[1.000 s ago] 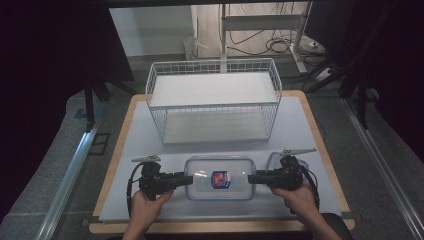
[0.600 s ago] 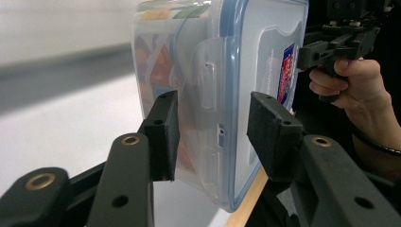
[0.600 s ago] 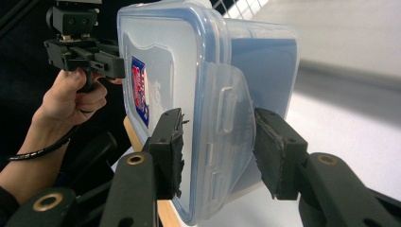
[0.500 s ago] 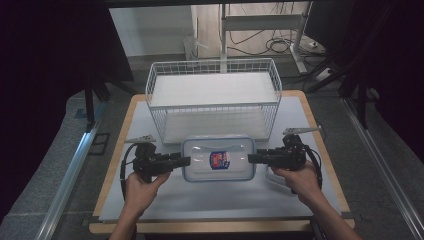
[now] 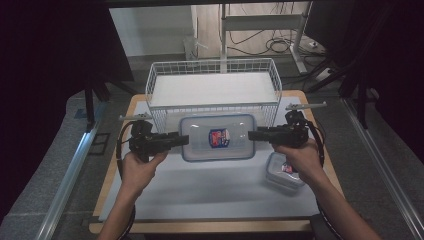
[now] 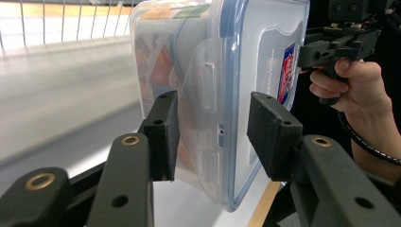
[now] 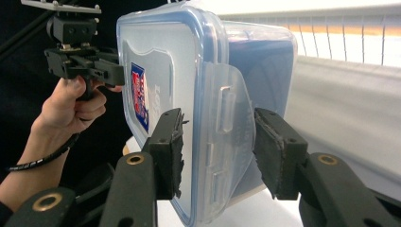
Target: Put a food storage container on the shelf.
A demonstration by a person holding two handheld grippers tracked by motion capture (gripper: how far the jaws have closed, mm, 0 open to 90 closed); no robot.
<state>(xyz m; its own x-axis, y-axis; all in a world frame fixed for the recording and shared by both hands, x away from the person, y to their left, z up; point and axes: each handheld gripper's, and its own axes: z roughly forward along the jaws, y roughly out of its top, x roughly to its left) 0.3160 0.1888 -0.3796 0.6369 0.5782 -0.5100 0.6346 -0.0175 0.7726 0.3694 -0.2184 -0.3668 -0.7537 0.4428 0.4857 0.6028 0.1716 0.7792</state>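
- Large lidded container (image 5: 218, 137) now sits mid-frame in the high view, carried off the tabletop (image 5: 210, 192) between both tongs. A second ago it lay lower in the frame, flat on the tabletop; it has since risen and moved up-frame toward the wire basket (image 5: 212, 90).
- Left tongs (image 5: 184, 140) clamp the container's left end. In the left gripper view the pads (image 6: 163, 135) straddle the latch flap, one on the lid side and one on the base side.
- Right tongs (image 5: 251, 135) clamp the right end the same way. The right gripper view shows a pad (image 7: 171, 151) pressed to the lid edge.
- Container's upper edge overlaps the basket's front wall in the high view. Whether it clears the rim I cannot tell.
- A small lidded container (image 5: 284, 171) has come into sight at lower right, under the right hand (image 5: 299, 159), resting on the tabletop.
- Judgement: the lift is done. The carry over the basket rim and the lowering inside are still to come.
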